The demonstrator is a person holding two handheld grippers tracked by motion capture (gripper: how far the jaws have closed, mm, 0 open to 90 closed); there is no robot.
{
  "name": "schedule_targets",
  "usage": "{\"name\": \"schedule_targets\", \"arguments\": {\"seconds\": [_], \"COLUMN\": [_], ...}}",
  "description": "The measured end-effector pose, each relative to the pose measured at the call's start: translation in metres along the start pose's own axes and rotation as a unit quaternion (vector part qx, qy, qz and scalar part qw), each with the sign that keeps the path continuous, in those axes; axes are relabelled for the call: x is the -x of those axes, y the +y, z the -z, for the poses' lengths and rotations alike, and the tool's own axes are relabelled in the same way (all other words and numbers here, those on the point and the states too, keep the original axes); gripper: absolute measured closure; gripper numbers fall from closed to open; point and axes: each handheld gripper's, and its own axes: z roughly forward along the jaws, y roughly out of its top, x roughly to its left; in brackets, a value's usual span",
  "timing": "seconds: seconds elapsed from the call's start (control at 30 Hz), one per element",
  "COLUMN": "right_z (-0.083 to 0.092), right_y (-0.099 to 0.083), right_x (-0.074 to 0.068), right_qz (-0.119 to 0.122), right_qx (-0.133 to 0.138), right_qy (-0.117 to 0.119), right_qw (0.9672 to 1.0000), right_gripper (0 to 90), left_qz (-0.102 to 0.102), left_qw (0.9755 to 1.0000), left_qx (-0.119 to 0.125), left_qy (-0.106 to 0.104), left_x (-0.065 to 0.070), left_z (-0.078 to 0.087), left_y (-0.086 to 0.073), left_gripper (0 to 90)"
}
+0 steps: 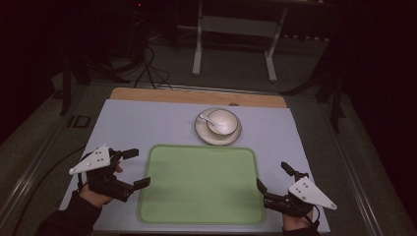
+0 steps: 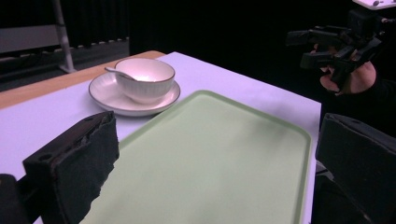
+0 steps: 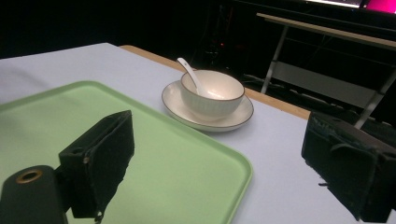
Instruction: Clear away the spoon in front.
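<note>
Table: a pale blue mat (image 1: 147,123) covers the top; a strip of bare wood (image 1: 196,96) shows along the far edge.
Tray: the green tray (image 1: 199,184) lies flat on the near middle of the mat, and nothing is on it.
Saucer: the white saucer (image 1: 202,132) stands just behind the far edge of the tray, close to it but apart.
Bowl: the white bowl (image 1: 223,120) sits upright on the saucer.
Spoon: the white spoon (image 1: 207,118) lies in the bowl; its handle leans over the rim to the left in the high view.
Left gripper: the left gripper (image 1: 133,168) is held at the left edge of the tray, above the mat. Its jaws stand wide open and have hold of nothing. One jaw tip is over the tray's left rim.
Right gripper: the right gripper (image 1: 273,177) is held at the right edge of the tray, near its front corner. Its jaws are also wide apart and empty.
Hands: the left hand (image 1: 96,194) and the right hand (image 1: 295,221) come in from the bottom, each in a dark sleeve.
Background: the floor is dark, with a metal frame (image 1: 236,29) behind the table.
</note>
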Motion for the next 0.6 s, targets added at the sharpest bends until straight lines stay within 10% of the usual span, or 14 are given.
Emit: {"name": "schedule_targets", "arguments": {"seconds": [0.6], "right_z": [0.001], "right_y": [0.001], "right_x": [-0.002], "right_qz": [0.000], "right_qx": [0.005], "right_qy": [0.000], "right_qw": [1.0000], "right_gripper": [9.4], "left_qz": [-0.023], "left_qw": [0.9997], "left_qx": [0.001], "left_qy": [-0.001], "left_x": [-0.015], "left_z": [-0.056], "left_y": [0.047], "left_gripper": [4.5]}}
